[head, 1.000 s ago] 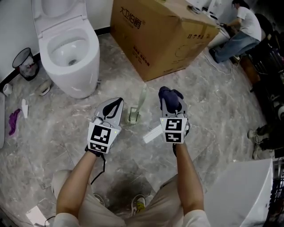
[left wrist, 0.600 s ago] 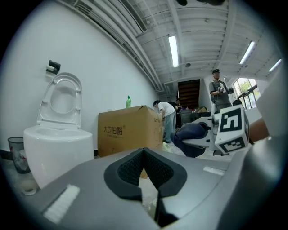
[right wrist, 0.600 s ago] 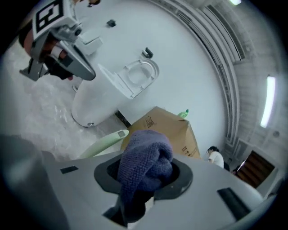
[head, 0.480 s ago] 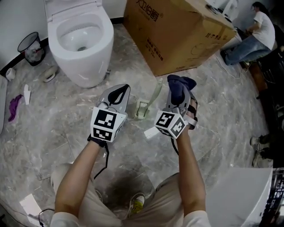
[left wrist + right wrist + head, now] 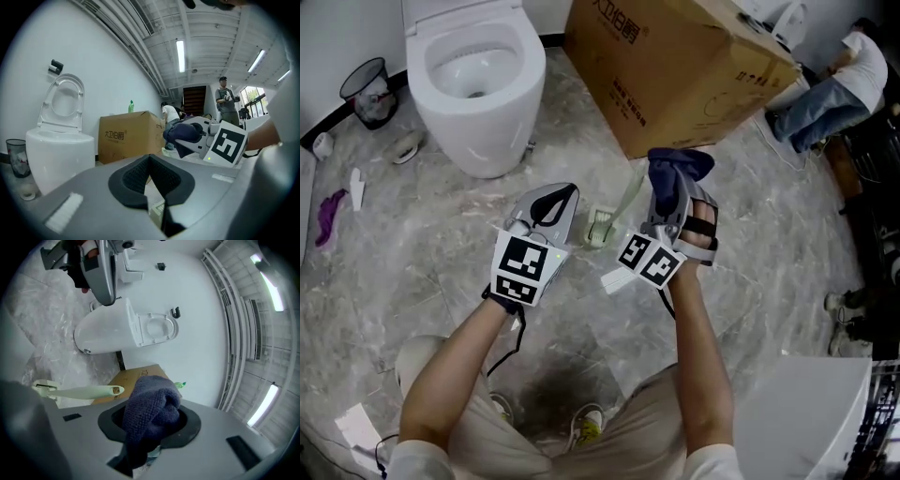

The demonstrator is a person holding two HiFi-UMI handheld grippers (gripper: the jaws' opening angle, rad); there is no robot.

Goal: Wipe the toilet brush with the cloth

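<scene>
Clutching cloth point(image 5: 149, 411) in right gripper point(image 5: 151, 430) fingers, toilet brush point(image 5: 602, 225) beside, left gripper point(image 5: 151, 164) clenched.

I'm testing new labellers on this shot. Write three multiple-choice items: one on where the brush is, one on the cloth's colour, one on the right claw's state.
1. Where does the brush stand?
A. in a sink
B. on the floor, between the left claw and the right claw
C. on a shelf

2. What colour is the cloth?
A. dark blue
B. white
C. red

3. The right claw is:
A. open and empty
B. shut on a bottle
C. shut on the cloth

Answers:
1 B: the head view shows its base on the floor, with a claw on either side.
2 A: the head view and the right gripper view both show dark blue fabric.
3 C: the right gripper view shows the cloth bunched between its jaws.
</scene>
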